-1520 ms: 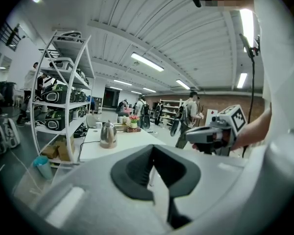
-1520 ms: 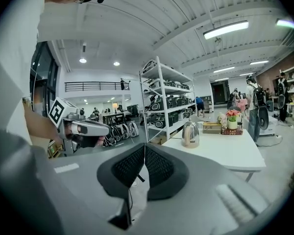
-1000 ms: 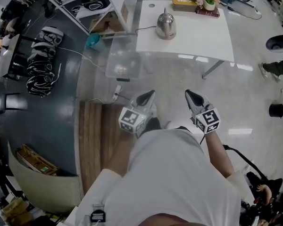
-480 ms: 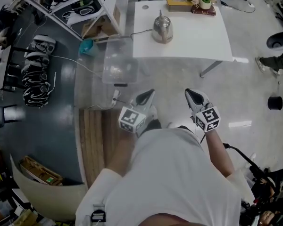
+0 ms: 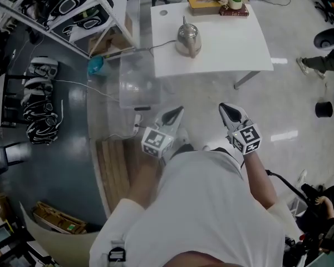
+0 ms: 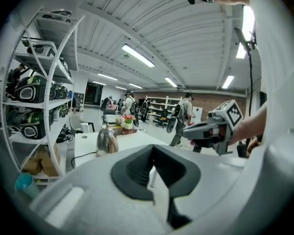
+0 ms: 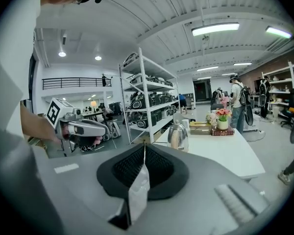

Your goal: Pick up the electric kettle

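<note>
Kettle [image 5: 188, 39]: upright on white surface [image 5: 234, 46], left half, well ahead of both tongs.
Left tongs [image 5: 176, 111]: pressed together, nothing pinched.
Right tongs [image 5: 225, 108]: pressed together, nothing pinched.

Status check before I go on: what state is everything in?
electric kettle, upright on the white table, lid on, untouched.
left gripper, shut, empty, short of the table.
right gripper, shut, empty, short of the table.
flower pot, upright at the table's far edge.
</note>
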Tool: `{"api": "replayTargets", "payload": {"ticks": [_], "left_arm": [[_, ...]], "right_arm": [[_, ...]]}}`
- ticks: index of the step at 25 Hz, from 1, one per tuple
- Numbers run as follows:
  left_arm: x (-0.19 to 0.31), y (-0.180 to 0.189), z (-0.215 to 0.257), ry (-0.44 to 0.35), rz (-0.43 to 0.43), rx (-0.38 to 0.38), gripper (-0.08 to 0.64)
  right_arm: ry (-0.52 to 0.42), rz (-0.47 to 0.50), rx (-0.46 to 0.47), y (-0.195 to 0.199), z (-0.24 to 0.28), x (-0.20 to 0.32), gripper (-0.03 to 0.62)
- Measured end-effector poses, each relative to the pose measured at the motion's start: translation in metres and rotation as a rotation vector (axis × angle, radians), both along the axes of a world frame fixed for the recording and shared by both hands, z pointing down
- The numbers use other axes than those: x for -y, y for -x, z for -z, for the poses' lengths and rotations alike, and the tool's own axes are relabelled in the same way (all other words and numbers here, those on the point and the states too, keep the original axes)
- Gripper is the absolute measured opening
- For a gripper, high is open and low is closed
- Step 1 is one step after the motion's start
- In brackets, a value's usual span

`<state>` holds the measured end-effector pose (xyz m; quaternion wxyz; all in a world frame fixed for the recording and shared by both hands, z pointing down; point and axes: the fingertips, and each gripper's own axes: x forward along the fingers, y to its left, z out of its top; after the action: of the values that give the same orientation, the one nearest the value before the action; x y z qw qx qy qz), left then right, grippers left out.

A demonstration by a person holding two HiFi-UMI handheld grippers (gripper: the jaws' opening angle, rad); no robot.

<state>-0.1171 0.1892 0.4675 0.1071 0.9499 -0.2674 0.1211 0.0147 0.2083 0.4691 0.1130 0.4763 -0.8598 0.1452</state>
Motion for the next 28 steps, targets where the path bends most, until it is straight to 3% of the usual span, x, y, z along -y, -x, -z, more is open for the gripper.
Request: {"api": "replayTargets", "payload": {"ticks": [13,28], "left_arm": [[0.052,0.024,-0.002,0.007,-0.058,0.003,0.003],[0.075,0.043,-0.005,0.016,-0.072,-0.002,0.003]], "right_arm": [[0.015,-0.055,0.007,0.032,-0.010,0.043,0.011],[0.032,-0.053,-0.004,0.052,-0.011,0.066,0.011]]}}
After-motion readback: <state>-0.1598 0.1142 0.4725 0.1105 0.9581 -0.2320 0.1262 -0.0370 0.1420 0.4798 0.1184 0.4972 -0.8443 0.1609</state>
